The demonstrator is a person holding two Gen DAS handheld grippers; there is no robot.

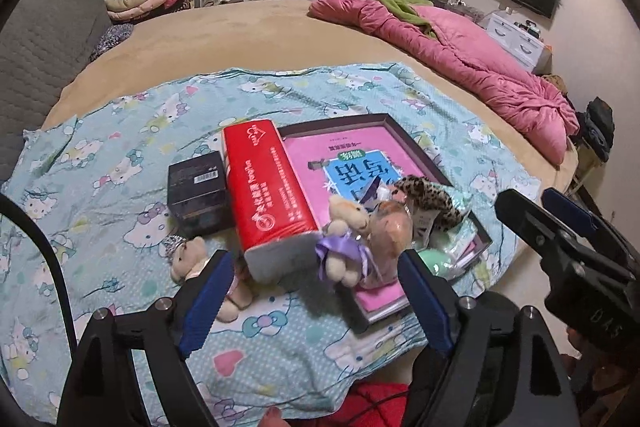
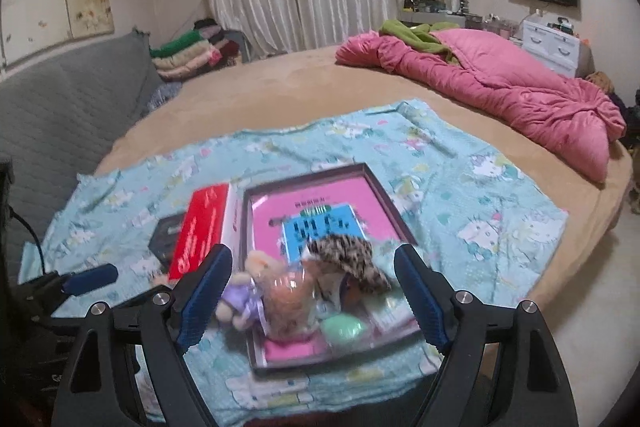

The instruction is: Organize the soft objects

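Soft toys like the purple bear (image 1: 343, 242) sit piled at the tray (image 1: 394, 131) edge, so I hold my left tongs (image 1: 316, 301) and right tongs (image 2: 314, 301) wide, ready to grab one.

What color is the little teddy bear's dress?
Purple. The teddy bear with its dress shows best in the left wrist view.

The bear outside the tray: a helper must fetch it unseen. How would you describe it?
On the Hello Kitty cloth, find the red tissue pack. At its near-left corner lies the small beige bear, the only toy outside the tray.
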